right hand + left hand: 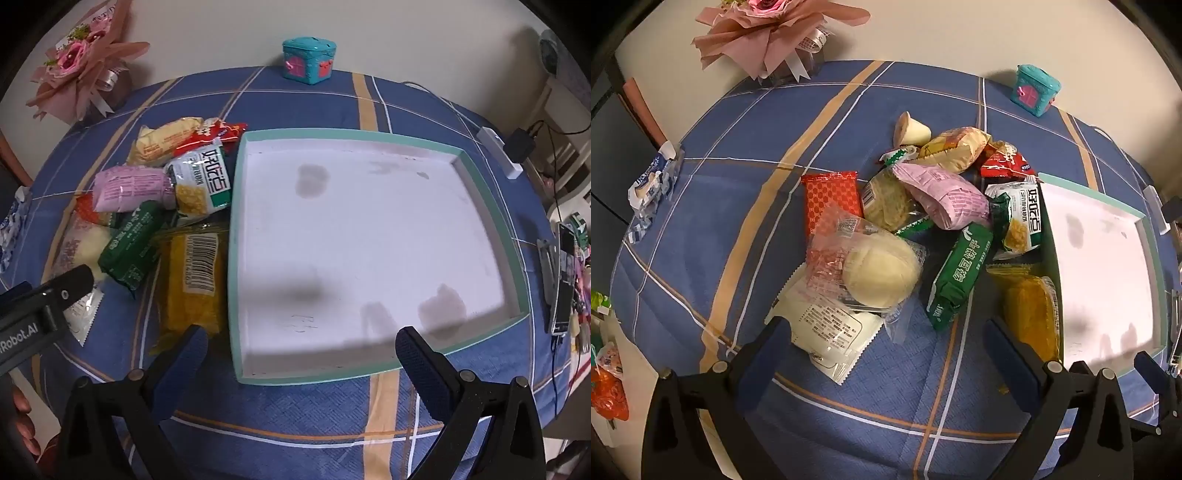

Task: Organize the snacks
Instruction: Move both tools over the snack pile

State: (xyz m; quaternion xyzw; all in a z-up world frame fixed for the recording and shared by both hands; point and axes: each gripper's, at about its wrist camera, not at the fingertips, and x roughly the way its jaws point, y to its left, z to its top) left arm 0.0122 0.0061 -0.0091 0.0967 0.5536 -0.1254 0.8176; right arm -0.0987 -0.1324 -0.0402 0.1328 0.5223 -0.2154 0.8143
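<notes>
Far left edge of the table: a crumpled blue-white wrapper [652, 184], well apart from the rest. Far left corner: pink bouquet [768, 33].

Left gripper [886, 347] hovers over the near side of the snack pile [923, 221], jaws at full spread, nothing btwn them. Just beyond its fingertips: white flat packet [827, 328] w/ a clear-bagged bun [882, 273] lying on top, red packet [831, 199] behind. Centre of pile: pink pack [942, 195] resting on others, green biscuit pack [960, 273] tilted, white-green corn snack [201, 181] leaning toward the tray wall, yellow packet [194, 273] touching the tray's left side.

Right: teal-rimmed tray [487, 206], white floor, no snacks in it yet. So task looks barely begun. Right gripper [301, 350] hangs over tray's near edge, also fully open, empty. Teal toy box [308, 59] at far edge; phone [563, 277] and cables far right.

Risks, imo: packs overlap, so a grab at bun or white packet may pinch two at once or drag the stack. Slick film could slip from pads. Pulling a bottom pack may topple the pink one. Squeezing hard could crush the bun.
</notes>
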